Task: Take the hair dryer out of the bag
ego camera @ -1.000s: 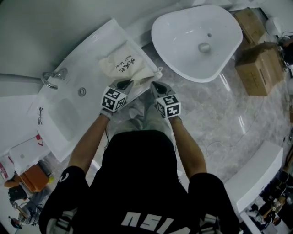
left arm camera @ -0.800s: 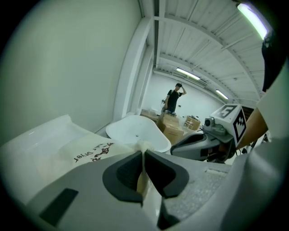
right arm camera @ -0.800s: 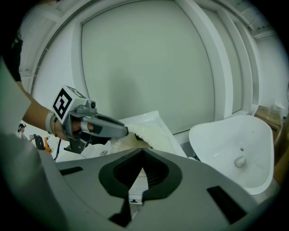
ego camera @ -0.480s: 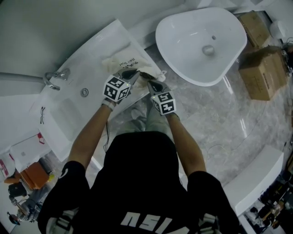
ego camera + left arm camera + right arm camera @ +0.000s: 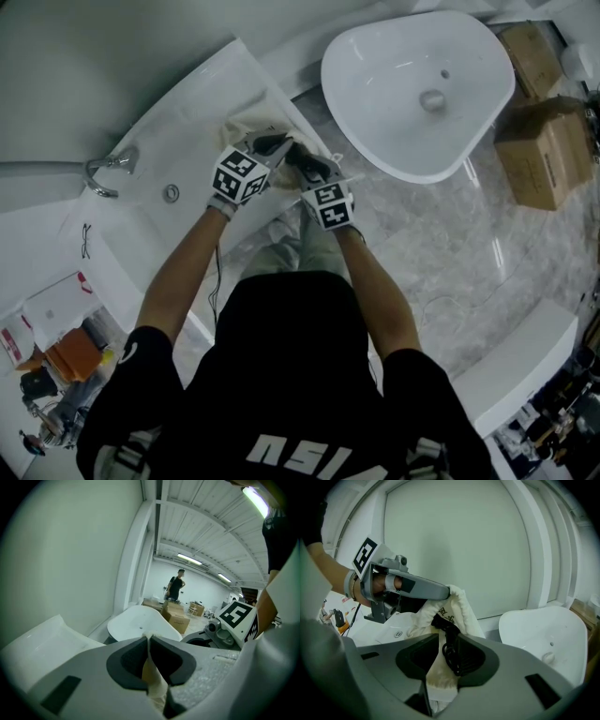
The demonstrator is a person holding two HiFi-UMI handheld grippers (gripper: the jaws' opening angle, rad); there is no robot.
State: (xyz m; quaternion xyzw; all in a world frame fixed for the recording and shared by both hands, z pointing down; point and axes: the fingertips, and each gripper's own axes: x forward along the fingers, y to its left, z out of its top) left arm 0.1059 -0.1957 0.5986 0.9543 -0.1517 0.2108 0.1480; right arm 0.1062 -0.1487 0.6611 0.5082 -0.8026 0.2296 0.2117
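Two grippers close together at a cream cloth bag (image 5: 464, 609), lifted just over the rim of a white tub (image 5: 141, 220). Left gripper (image 5: 147, 640): jaws nipped almost together on a thin fold of the bag's edge, cloth squeezed flat between the pads and trailing down out of the frame. Right gripper (image 5: 449, 641): jaws part-way apart, having just been opening, with a loop of black cord (image 5: 450, 656) and a strip of bag cloth hanging in the gap; neither pad seen pressing on them.

Nothing certain of the hair dryer itself: hidden inside the bag. Only a dark lump at the bag's mouth, where the cord comes out, too tangled in cloth to call body or plug. Dark print on the bag partly folded over, not readable. Bottom of the bag cut off behind the right gripper's own body.

From the head view, both sets of fingertips merged into one dark patch against the cloth, grip not readable there; marker cubes plain, forearms below them, most of the bag covered.

Further off: a tap (image 5: 105, 169) and drain on the tub; an oval basin (image 5: 417, 84) well apart to the right; cardboard boxes (image 5: 548, 155) beyond it, clipped by the frame edge; a small, distant person (image 5: 176, 585) standing near boxes in the left gripper view.
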